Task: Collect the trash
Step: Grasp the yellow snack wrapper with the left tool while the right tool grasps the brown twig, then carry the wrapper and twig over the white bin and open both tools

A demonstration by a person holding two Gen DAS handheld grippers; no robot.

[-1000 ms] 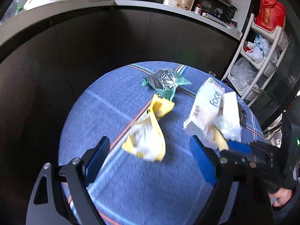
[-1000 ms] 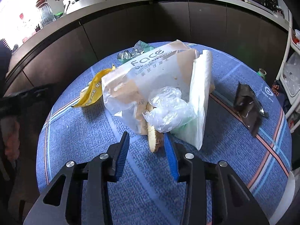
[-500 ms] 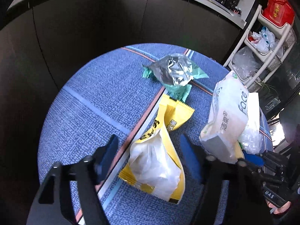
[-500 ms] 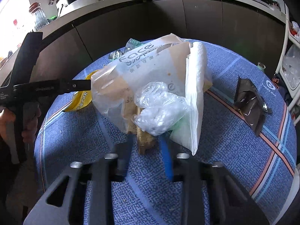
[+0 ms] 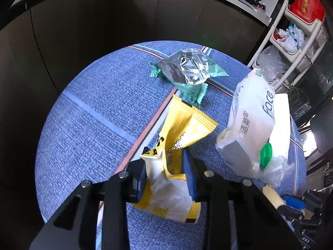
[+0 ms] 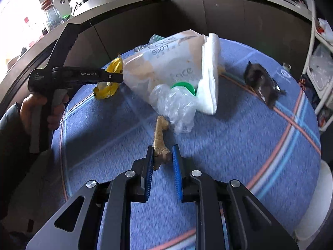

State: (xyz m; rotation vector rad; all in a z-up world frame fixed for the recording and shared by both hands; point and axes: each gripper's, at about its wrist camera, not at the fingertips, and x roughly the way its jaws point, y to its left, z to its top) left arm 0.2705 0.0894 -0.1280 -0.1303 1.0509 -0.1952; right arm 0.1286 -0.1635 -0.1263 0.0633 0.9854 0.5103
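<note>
My left gripper (image 5: 165, 168) is shut on a yellow snack wrapper (image 5: 183, 129) lying on the round blue table (image 5: 87, 112). My right gripper (image 6: 162, 158) is shut on a tan bone (image 6: 159, 134) and holds it just above the table. Beyond the bone sits a tissue pack marked "face" (image 6: 172, 66) with a clear plastic bag (image 6: 177, 106) and a green cap (image 6: 184, 87); the pack also shows in the left wrist view (image 5: 251, 118). A green and silver foil wrapper (image 5: 187, 68) lies at the far side. A dark wrapper (image 6: 260, 81) lies at the right.
A dark curved counter (image 6: 208, 6) with pots and jars rings the table's far side. A white shelf rack (image 5: 295, 41) with bags stands to the right. The table (image 6: 229, 145) has a striped blue cloth. A white object (image 6: 320, 198) sits past its right edge.
My left gripper moved down and closed on the yellow wrapper. My right gripper pulled the bone back out from under the tissue pack, and the green cap came into sight.
</note>
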